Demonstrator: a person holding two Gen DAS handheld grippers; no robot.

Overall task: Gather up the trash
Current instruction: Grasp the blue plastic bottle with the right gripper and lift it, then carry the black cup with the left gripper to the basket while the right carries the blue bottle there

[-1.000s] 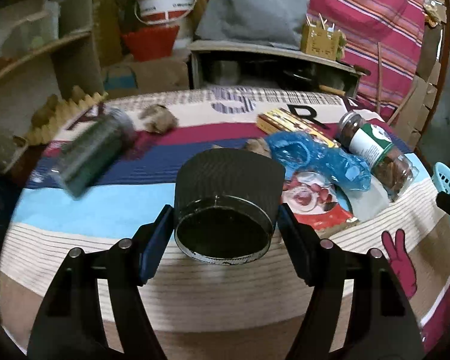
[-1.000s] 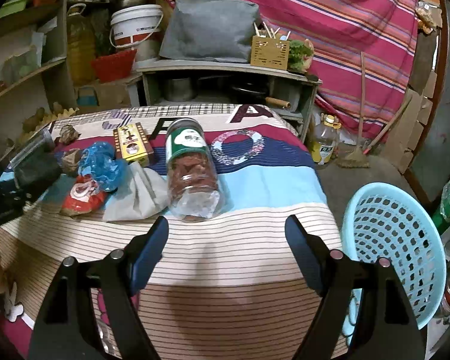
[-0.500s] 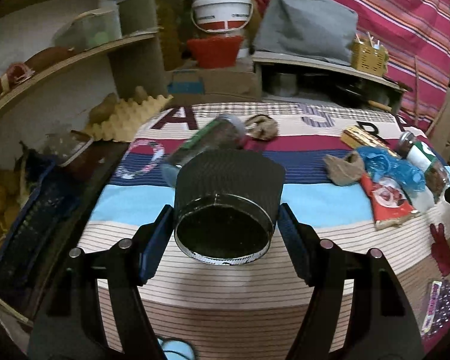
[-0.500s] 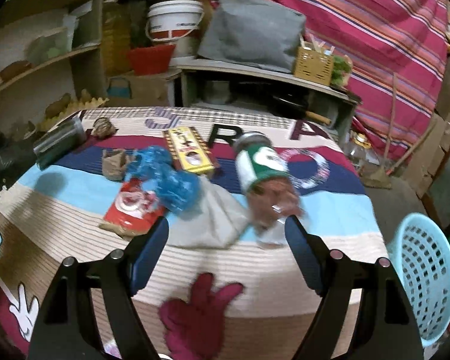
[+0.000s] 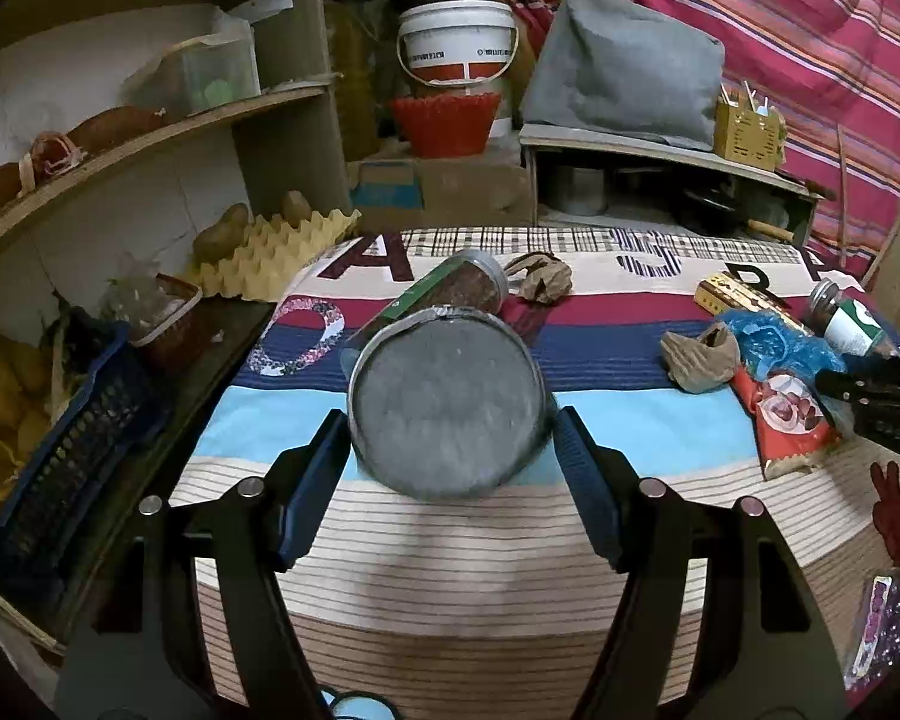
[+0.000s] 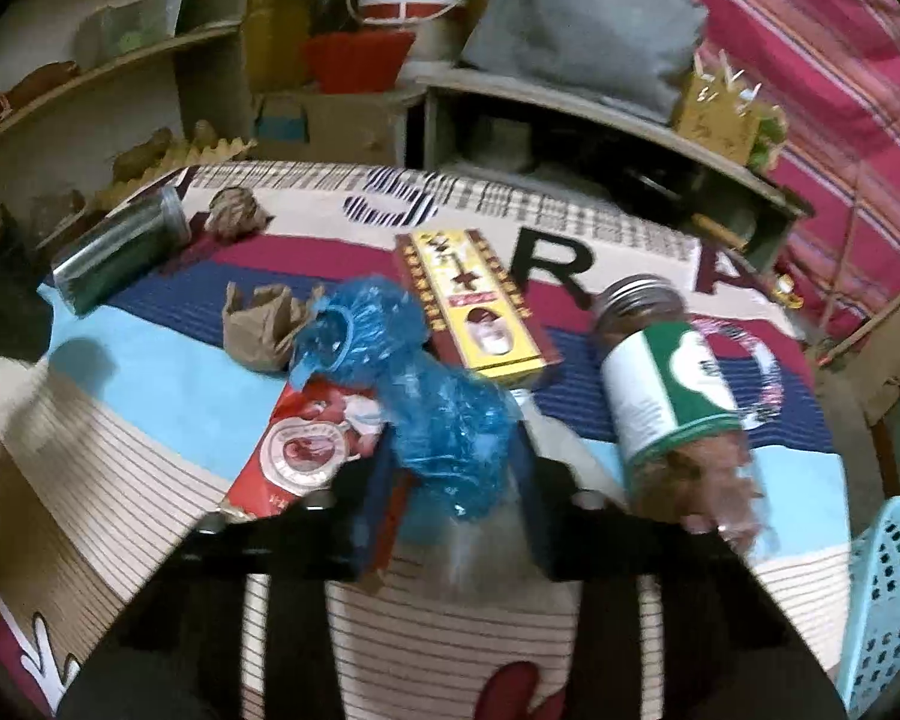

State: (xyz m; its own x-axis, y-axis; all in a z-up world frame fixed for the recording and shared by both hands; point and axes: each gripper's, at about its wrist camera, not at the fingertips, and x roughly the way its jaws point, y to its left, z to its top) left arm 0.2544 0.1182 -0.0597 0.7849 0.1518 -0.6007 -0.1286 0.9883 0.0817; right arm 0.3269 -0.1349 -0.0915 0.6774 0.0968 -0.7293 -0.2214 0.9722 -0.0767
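Observation:
My left gripper [image 5: 450,480] is shut on a round metal can [image 5: 444,405], one pad on each side, and the can's flat grey face is turned to the camera above the striped tablecloth [image 5: 450,540]. My right gripper [image 6: 453,480] is over the trash pile, and its jaws are closing on a crumpled blue plastic bag [image 6: 426,396] with both fingers against it. Under the bag lie a red snack wrapper [image 6: 300,450] and a pale bag [image 6: 552,438]. In the left wrist view the right gripper [image 5: 870,396] shows at the right edge, beside the blue bag [image 5: 774,342].
On the cloth lie a yellow box [image 6: 474,306], a green-labelled jar [image 6: 672,384], a dark jar [image 6: 120,252] and two brown paper wads [image 6: 258,324] [image 6: 234,213]. A light blue basket [image 6: 882,594] stands off the table's right side. Shelves and an egg tray [image 5: 270,252] are to the left.
My right gripper has moved in over the trash pile and its jaws have narrowed around the blue bag. The can in my left gripper now shows a grey face instead of its dark opening.

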